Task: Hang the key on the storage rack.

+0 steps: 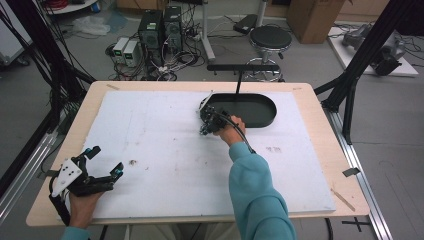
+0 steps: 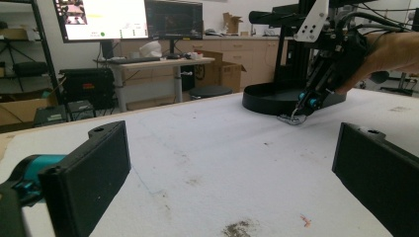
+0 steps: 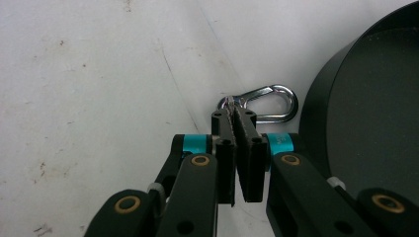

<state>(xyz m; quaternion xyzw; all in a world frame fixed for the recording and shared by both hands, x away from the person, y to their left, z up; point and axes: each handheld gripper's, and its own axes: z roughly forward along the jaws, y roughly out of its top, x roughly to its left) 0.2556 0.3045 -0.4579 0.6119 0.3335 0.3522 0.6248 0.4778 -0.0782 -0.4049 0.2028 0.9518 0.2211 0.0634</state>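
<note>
At the near left corner of the worktop (image 1: 310,145), the person's left hand (image 1: 82,202) holds the left gripper (image 1: 102,160) just above the white sheet, its jaws spread wide apart with nothing between them. In the left gripper view the two black jaws rise at either side of the frame, well separated, with bare, lightly stained white surface between them. A small dark smudge (image 1: 133,162) lies on the sheet just beyond this gripper.

Farther in, near the middle of the worktop, a teal sleeve (image 1: 255,190) reaches forward from the near edge, and the right hand (image 1: 231,131) holds the right gripper (image 1: 206,129) tilted down to the surface. Its jaws are pressed together on one end of a silver carabiner (image 3: 269,103), which lies flat on the white sheet. In the right gripper view the clip's rounded loop sticks out past the jaw tips toward the upper right. The left gripper view shows the same clip (image 2: 292,118) on the sheet under the tips of the right gripper (image 2: 309,103).

Just beside the carabiner, touching or nearly touching it, stands a black oval tray (image 1: 265,117) with a low wall; its curved rim (image 3: 316,113) runs down the right side of the right gripper view. The tray sits toward the far edge of the worktop.

Beyond the worktop, on the floor, stand a round black stool (image 1: 270,37), computer towers (image 1: 160,27) with tangled cables, and a cardboard box (image 1: 312,17).
</note>
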